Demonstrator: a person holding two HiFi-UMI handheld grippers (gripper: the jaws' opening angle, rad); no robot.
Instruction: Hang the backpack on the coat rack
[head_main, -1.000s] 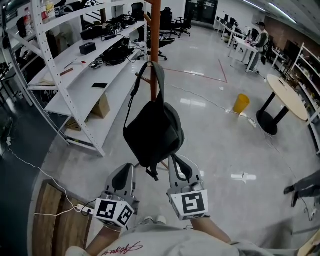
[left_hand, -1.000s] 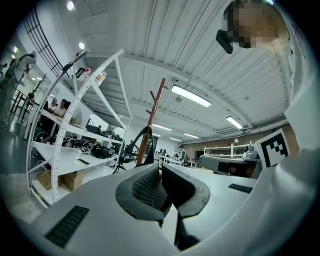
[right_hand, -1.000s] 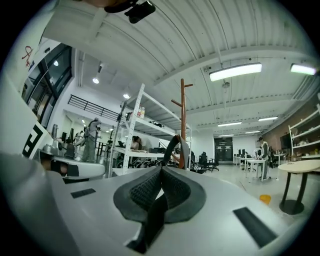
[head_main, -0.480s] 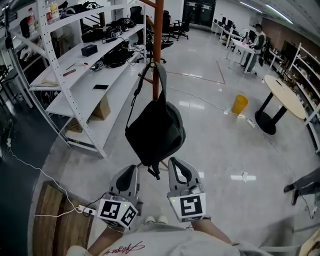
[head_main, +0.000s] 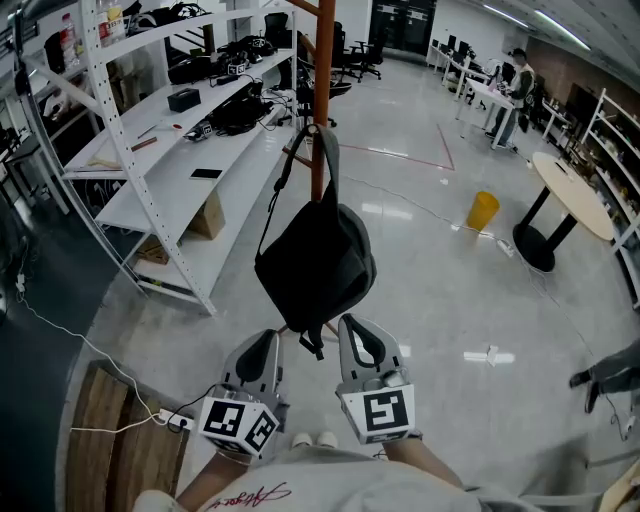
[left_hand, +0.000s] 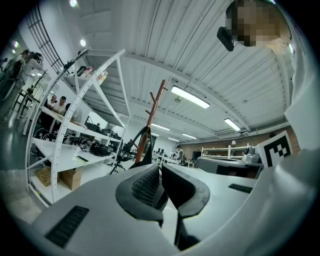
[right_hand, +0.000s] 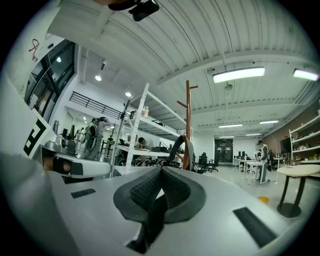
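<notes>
A dark grey backpack (head_main: 315, 265) hangs by its top loop from a peg of the reddish-brown coat rack (head_main: 322, 60), and a short strap dangles from its bottom. Both grippers are level just below and in front of it. My left gripper (head_main: 265, 345) is shut with nothing in it, a little apart from the bag. My right gripper (head_main: 352, 328) is also shut and empty, with its tip close under the bag's lower edge. The left gripper view has the rack (left_hand: 152, 112) and the bag's strap (left_hand: 140, 145) beyond the closed jaws. In the right gripper view the rack (right_hand: 188, 115) stands ahead.
White metal shelving (head_main: 150, 150) with tools and cables runs along the left. A wooden board (head_main: 100, 430) and a white cable lie on the floor at lower left. A yellow bin (head_main: 482, 208) and a round table (head_main: 575, 190) stand to the right. A person (head_main: 518, 75) stands far off.
My right gripper has drawn back a little from the backpack's bottom. The backpack stays hanging on the rack, and the left gripper has hardly moved.
</notes>
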